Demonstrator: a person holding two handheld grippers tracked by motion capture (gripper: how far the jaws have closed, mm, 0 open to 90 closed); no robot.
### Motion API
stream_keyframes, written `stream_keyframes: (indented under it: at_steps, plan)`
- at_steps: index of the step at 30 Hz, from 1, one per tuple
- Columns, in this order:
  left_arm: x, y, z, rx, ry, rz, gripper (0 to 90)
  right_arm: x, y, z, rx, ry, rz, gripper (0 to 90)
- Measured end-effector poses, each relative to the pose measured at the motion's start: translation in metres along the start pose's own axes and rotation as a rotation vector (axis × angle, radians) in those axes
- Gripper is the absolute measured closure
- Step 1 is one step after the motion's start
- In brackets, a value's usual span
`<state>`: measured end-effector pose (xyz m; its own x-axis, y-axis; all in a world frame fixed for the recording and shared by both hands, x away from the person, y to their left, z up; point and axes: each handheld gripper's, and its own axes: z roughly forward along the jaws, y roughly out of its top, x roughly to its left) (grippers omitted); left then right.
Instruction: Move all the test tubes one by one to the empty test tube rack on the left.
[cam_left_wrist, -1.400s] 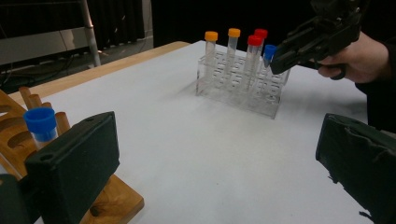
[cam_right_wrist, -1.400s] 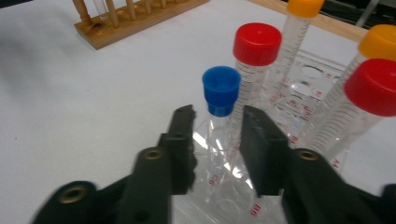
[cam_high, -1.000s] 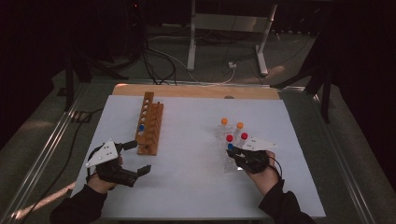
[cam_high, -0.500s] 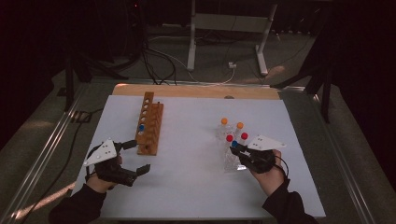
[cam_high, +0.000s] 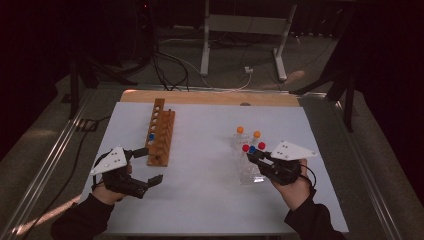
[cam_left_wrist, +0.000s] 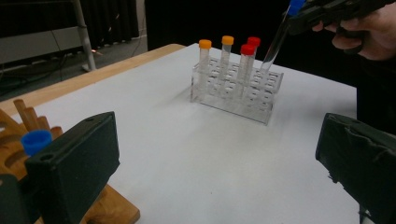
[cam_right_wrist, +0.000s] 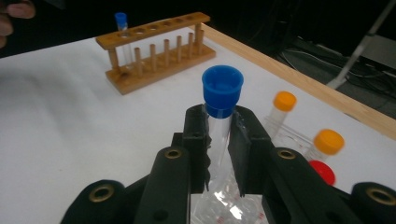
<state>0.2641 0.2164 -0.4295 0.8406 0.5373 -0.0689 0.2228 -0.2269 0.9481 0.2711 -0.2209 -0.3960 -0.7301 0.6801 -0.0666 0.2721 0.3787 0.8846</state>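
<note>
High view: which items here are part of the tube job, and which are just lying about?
In the job:
- blue-capped tube, clamped in the right gripper
- clear rack with red- and orange-capped tubes
- wooden rack holding a blue-capped tube
- left gripper, open

Lying about:
- floor cables
- stand legs

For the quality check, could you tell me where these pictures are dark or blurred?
High view: floor and background dark, white table well lit. Left gripper view: near jaws soft, clear rack sharp. Right gripper view: blue-capped tube sharp, orange caps slightly blurred.
</note>
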Motion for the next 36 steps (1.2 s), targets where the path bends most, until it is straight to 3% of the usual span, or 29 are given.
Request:
stream_keyframes:
  at_steps: [10,19,27,36]
  plan:
    - [-0.007,0.015,0.008,-0.003,-0.037,0.02,0.6,0.012,0.005,0.008,0.007,0.067,-0.019,76.9]
    - [-0.01,0.023,0.021,0.015,-0.083,0.004,0.7,0.025,0.006,0.025,0.023,0.13,-0.035,76.9]
    - [-0.015,0.029,0.035,0.02,-0.131,-0.002,1.4,0.036,0.003,0.038,0.036,0.17,-0.044,76.9]
    - [-0.022,0.037,0.049,0.031,-0.15,0.016,1.7,0.046,0.001,0.048,0.048,0.203,-0.058,76.9]
